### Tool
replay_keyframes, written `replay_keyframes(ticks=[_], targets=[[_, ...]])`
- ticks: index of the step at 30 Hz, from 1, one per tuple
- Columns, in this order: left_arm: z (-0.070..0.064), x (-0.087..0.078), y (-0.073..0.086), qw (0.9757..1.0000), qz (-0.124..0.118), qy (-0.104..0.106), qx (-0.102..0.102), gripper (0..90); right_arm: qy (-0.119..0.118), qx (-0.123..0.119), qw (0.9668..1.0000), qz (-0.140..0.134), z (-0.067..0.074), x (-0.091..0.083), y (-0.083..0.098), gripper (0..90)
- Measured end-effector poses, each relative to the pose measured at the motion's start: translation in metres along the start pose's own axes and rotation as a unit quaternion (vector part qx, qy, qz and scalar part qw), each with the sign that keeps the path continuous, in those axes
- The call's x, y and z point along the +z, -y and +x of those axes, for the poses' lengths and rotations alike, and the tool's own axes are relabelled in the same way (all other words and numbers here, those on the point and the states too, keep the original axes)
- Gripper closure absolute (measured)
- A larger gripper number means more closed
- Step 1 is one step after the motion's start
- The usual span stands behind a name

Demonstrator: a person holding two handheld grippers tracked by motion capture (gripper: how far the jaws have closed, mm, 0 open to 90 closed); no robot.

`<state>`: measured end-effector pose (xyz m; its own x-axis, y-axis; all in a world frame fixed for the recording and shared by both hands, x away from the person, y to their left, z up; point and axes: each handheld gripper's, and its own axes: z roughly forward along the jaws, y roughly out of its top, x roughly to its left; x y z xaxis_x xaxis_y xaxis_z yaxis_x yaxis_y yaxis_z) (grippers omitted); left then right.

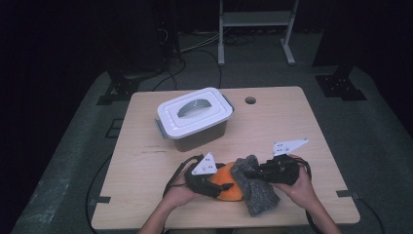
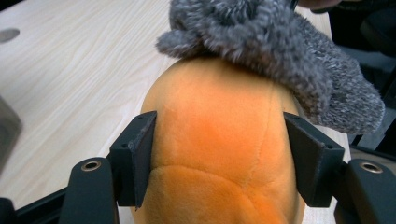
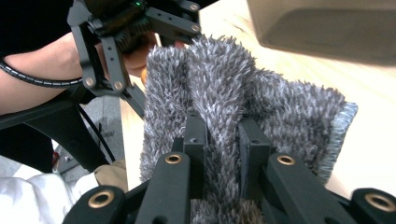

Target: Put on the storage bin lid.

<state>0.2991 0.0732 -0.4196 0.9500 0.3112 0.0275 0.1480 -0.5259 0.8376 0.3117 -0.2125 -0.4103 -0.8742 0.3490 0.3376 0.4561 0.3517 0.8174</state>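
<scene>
Table (image 1: 272,122) — lidded box (image 1: 195,118) behind toy (image 1: 227,184)

Both forearms come in from the bottom edge, hands low over the near table edge, close together. Left gripper (image 1: 225,186) points rightward, jaws standing wide either side of a soft orange body, pads at its flanks. Right gripper (image 1: 251,173) points leftward toward it, jaws nearly closed, pinching a fold of grey fuzzy fabric.
</scene>
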Motion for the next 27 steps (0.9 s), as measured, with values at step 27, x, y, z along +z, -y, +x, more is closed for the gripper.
replay_keyframes(ticks=[27], targets=[[-0.004,-0.004,-0.001,0.9996,0.003,0.022,-0.015,25.3,0.019,0.031,0.9994,0.000,-0.015,-0.006,0.009,76.0]])
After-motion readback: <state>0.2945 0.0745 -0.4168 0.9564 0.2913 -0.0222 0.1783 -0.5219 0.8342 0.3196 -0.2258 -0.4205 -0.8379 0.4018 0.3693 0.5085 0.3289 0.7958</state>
